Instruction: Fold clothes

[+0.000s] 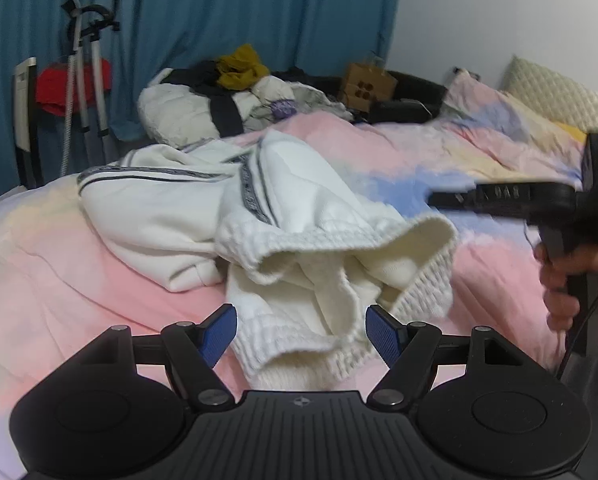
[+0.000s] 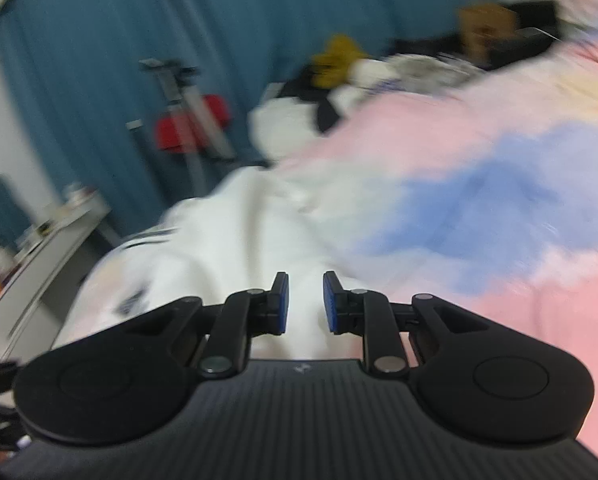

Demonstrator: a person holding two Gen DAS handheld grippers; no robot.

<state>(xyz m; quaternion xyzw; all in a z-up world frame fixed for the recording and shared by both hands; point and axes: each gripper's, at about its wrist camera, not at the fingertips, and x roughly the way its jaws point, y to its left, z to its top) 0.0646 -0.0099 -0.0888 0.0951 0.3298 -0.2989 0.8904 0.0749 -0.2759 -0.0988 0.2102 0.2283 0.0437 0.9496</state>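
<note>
Both grippers — left (image 1: 301, 326), right (image 2: 303, 302) — hover with jaws apart over crumpled white sweatpants (image 1: 259, 216); folding not begun — next, pinch the ribbed waistband (image 1: 339, 240).

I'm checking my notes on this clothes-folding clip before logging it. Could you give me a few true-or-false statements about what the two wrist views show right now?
1. The left gripper is open, with white knitted cloth lying between its fingers. True.
2. The right gripper is clamped on the white trousers. False: its jaws stand apart and hold nothing.
3. The white trousers lie crumpled, not folded, on the pink and blue bedspread. True.
4. The curtain behind the bed is red. False: it is blue.
5. A mustard-yellow garment sits on top of the pile at the far side of the bed. True.
</note>
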